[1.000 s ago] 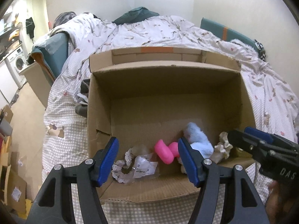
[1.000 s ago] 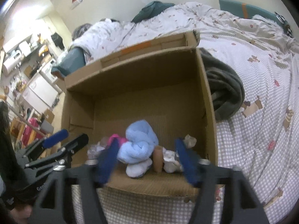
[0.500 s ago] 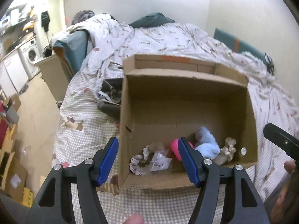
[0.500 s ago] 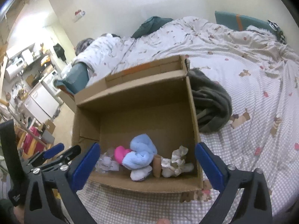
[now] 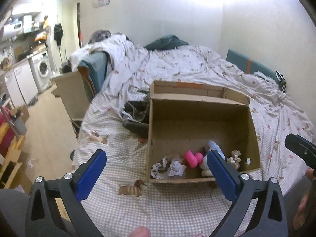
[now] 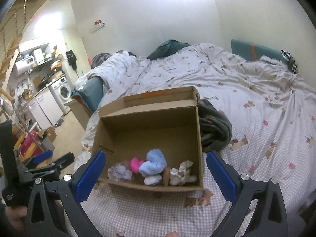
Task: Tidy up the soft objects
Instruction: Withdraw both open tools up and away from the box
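A cardboard box [image 6: 150, 136] is seen standing open on a bed [image 6: 246, 102] covered by a checked and printed quilt. Along the box's near wall a row of soft objects is gathered: a lacy scrunchie [image 5: 159, 165] beside a clear packet with a label [image 5: 176, 167], a pink piece [image 6: 136, 164], a light blue plush bundle [image 6: 154, 163] and a cream ruffled piece [image 6: 182, 172]. A small brown cylinder [image 6: 166, 175] stands between the blue bundle and the cream piece.

The left gripper [image 5: 156, 168] is shown with its jaws opening wide and nothing between the blue pads. The right gripper [image 6: 156, 170] is held fully spread and empty too. Both are kept above the quilt, short of the box.

Much of the sorting appears done, judging by the items collected inside. Dark grey fabric [image 6: 214, 128] is left lying on the quilt against the box's outer walls, and it may be what remains to be put away.
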A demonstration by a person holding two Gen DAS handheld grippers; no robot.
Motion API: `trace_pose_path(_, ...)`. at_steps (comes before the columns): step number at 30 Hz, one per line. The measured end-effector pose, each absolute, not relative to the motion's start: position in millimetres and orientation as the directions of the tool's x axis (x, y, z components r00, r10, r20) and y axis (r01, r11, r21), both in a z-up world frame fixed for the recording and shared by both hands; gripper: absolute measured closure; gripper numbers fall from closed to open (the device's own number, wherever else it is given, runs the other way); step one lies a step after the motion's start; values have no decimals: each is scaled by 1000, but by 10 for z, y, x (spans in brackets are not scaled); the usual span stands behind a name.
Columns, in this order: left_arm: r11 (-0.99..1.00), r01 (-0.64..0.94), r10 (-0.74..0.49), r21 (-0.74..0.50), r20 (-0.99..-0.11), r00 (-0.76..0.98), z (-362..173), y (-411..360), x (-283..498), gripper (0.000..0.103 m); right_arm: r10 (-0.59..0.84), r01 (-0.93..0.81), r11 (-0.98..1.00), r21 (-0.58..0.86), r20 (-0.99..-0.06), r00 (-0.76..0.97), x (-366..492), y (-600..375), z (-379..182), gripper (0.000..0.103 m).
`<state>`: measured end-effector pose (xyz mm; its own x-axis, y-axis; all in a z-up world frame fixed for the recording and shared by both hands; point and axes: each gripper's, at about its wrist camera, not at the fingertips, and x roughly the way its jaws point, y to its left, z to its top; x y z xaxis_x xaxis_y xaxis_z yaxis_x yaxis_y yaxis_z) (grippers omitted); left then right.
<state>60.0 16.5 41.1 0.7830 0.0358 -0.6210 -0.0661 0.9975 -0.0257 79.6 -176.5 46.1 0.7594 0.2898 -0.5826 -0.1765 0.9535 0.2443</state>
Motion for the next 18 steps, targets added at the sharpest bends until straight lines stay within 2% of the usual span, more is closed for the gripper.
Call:
trace_pose_path(4,998,-35,-7,-57,-607,795,450,190,421,1,302,-186,950,251,-581,756,678,-1746,468,0)
trace_pose_path(11,999,-53,45,4,-600,799,329,123,337,1,266,-168,962,216,-596,758,568,-1710,273,0)
trace_pose_path(18,997,-74,45,-21,-619,784,212,170,439,1,229,-139,971,192,-612,757,638,-1685,140,0)
